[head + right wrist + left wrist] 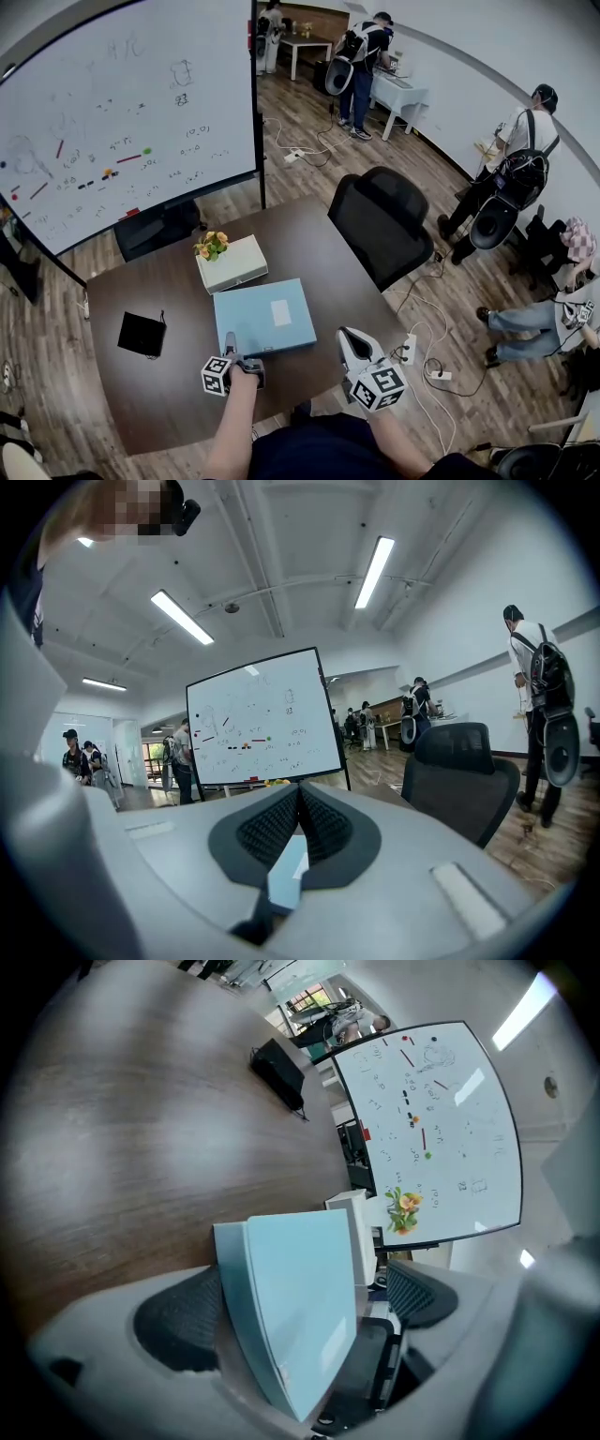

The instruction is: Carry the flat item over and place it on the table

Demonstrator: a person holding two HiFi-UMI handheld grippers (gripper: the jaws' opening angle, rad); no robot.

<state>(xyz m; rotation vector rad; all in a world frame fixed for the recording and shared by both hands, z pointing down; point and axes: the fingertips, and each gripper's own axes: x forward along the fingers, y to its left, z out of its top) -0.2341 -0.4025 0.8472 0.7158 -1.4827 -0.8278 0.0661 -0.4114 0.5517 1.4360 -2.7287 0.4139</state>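
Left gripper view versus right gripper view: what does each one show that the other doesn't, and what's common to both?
Only the left gripper view: the left gripper, jaws wide apart, with the light blue flat box between them, not pinched, and a black case on the table. Only the right gripper view: the right gripper, jaws closed together, and the black office chair. Both: the whiteboard; a pale blue sliver under the right gripper's jaws may be that box.
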